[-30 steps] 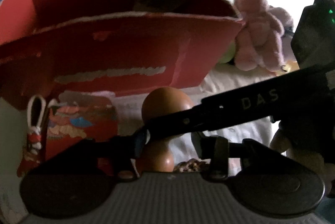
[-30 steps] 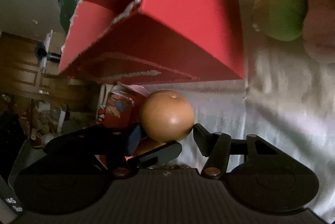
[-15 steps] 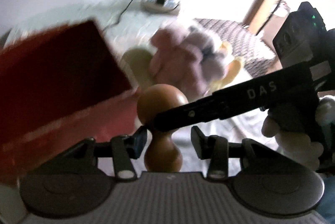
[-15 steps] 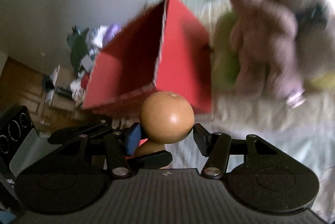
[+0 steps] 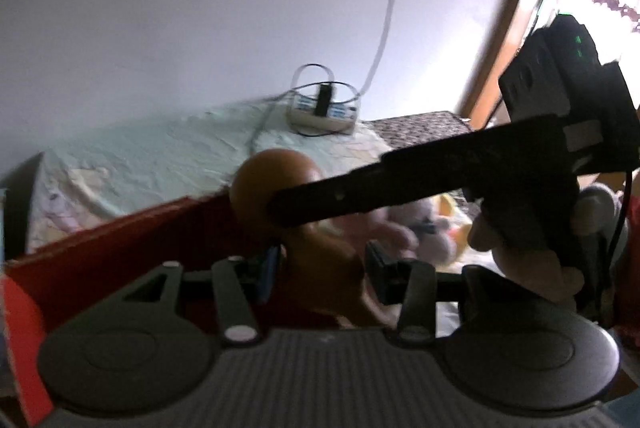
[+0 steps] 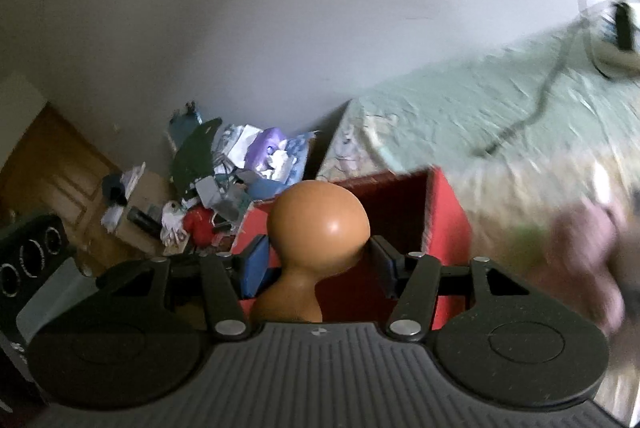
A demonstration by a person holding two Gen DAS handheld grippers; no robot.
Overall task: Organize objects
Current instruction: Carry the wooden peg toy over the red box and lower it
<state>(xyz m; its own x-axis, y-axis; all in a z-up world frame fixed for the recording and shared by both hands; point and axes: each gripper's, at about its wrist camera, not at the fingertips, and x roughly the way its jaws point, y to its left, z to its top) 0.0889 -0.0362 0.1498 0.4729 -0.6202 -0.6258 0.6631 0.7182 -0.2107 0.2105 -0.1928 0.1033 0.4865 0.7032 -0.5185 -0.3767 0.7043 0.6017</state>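
A brown wooden gourd-shaped piece (image 5: 276,188) with a round head and a narrow neck is held up in the air by both grippers. My left gripper (image 5: 320,264) is shut on its lower body. My right gripper (image 6: 320,260) is shut just under the round head (image 6: 318,216). In the left wrist view one black finger (image 5: 420,172) of the right gripper crosses in front of the head. The open red cardboard box (image 5: 120,248) sits just below and behind the piece, with its inside partly showing in the right wrist view (image 6: 400,212).
A white power strip (image 5: 320,112) with cables lies on the pale green bedspread (image 5: 140,156) at the wall. Blurred plush toys (image 5: 420,236) sit to the right of the box. A hand (image 5: 532,268) holds the right gripper. Floor clutter (image 6: 224,180) lies beside the bed.
Both grippers have lifted the wooden piece from low in front of the red box to above its rim. The views have tilted up toward the wall.
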